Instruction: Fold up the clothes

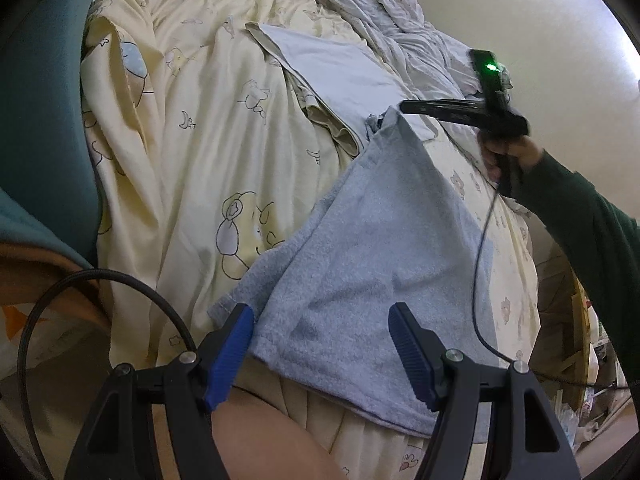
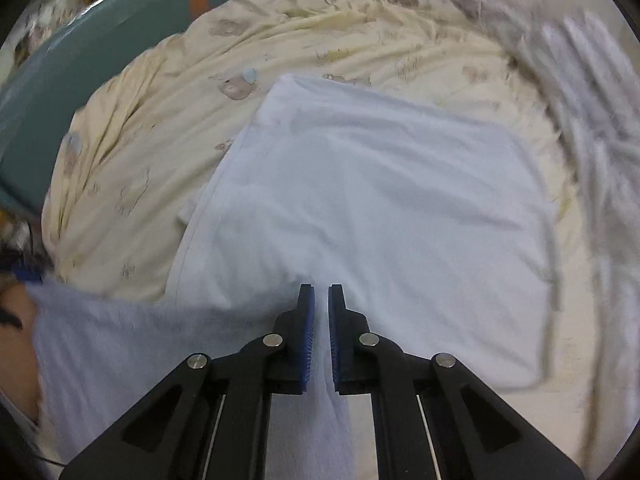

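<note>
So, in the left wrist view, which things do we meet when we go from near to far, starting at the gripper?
left gripper → light blue towel → right gripper pinching the towel's far corner → folded white cloth → crumpled white bedding

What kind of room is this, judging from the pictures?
Most likely a bedroom: a bed under a cream cartoon-print duvet, crumpled white bedding by the wall, and a folded white garment lying on it.
</note>
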Demonstrator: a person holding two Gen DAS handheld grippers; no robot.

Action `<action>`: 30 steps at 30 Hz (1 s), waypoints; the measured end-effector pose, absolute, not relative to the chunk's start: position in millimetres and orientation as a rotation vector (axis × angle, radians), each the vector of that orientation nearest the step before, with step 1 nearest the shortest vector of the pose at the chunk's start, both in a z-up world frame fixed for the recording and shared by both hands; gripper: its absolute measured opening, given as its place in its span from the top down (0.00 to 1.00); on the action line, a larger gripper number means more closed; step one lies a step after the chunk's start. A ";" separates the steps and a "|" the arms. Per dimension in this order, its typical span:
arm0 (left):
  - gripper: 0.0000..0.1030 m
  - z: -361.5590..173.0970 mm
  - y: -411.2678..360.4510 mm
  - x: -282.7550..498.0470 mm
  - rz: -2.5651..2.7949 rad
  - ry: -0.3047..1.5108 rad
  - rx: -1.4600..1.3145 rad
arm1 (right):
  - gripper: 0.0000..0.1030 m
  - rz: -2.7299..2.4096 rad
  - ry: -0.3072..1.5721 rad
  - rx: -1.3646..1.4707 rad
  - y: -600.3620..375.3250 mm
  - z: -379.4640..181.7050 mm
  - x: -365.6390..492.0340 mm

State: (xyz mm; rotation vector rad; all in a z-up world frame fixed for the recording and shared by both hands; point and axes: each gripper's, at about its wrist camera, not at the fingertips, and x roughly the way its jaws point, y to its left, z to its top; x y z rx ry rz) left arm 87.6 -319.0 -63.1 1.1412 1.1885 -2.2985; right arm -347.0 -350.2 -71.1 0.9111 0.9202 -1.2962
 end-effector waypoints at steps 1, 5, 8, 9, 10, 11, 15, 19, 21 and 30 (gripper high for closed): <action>0.32 -62.8 -319.5 87.5 -2.297 1.188 1.143 | 0.93 -1.308 0.955 0.921 -351.8 -72.9 -347.9; 0.31 -63.5 -319.6 83.8 -2.298 1.188 1.141 | 0.91 -1.384 0.883 0.903 -334.8 -47.2 -359.2; 0.32 -65.2 -319.6 79.9 -2.300 1.189 1.143 | 0.86 -1.382 0.824 0.967 -292.1 -29.8 -373.1; 0.32 -65.7 -319.3 79.7 -2.301 1.189 1.144 | 0.78 -1.402 0.835 0.992 -270.6 -31.8 -375.8; 0.31 -66.0 -318.9 79.7 -2.303 1.190 1.144 | 0.75 -1.422 0.846 1.016 -249.1 -33.7 -378.4; 0.32 -66.1 -318.8 80.0 -2.304 1.192 1.143 | 0.75 -1.441 0.856 1.041 -227.6 -35.6 -381.1; 0.32 -66.3 -318.7 80.3 -2.295 1.196 1.153 | 0.74 -1.503 0.871 1.148 -147.7 -59.2 -380.7; 0.31 -67.8 -317.1 81.1 -2.280 1.196 1.173 | 0.74 -1.530 0.939 1.199 -109.7 -94.2 -371.8; 0.32 -67.5 -316.2 82.0 -2.273 1.186 1.187 | 0.70 -1.575 1.007 1.171 -109.0 -106.0 -370.5; 0.32 -64.1 -311.8 99.2 -2.316 1.235 1.169 | 0.64 -1.788 0.851 1.044 -94.6 -49.6 -343.5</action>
